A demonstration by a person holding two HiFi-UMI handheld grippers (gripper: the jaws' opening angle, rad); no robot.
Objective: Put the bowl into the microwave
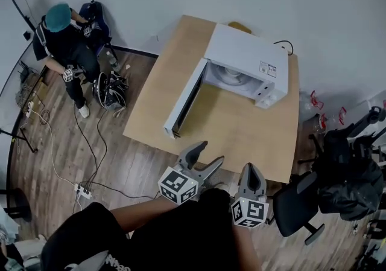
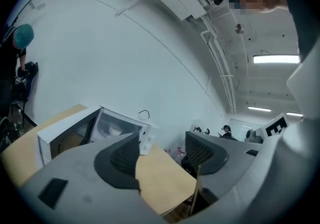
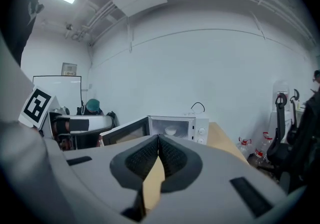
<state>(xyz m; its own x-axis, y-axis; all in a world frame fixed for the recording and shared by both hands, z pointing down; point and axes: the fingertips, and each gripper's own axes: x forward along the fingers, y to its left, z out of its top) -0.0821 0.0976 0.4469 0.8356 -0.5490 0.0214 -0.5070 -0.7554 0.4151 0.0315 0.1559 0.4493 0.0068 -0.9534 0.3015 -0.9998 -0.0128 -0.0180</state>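
**Already inside, but the door hangs wide**

Apparently the bowl (image 3: 170, 130) sits in the cavity of the microwave (image 1: 244, 64), a small, pale, rounded shape with a smooth, glazed look, resting on what seems to be the glass turntable. Seen from the head view, both tools hang at the lower middle of the frame, close to the person's body and well apart from the oven.

The left gripper (image 1: 208, 154) has its jaws spread wide with only the bare desk showing between them. The right gripper (image 1: 252, 170) has its ribbed dark pads pressed together on nothing.

The main risk from here is the door (image 1: 184, 102). It is a long, thin, dark-faced panel swung fully out, reaching toward the near left edge of the desk (image 1: 241, 137). A careless sweep from either gripper could strike its free end and strain the hinge. It could also jolt the light white casing, which probably slides easily on the smooth, pale wood laminate.

A hard shove to close the door could rock the oven and send the slick bowl skating across the turntable. Closed jaws pushing on a glossy panel may also skid off sideways. The black cable (image 1: 283, 43) looping behind the oven at the upper right could snag if the box shifts.

The grey gripper bodies look like matte moulded plastic, and their pads have a fine grid texture suited to friction.
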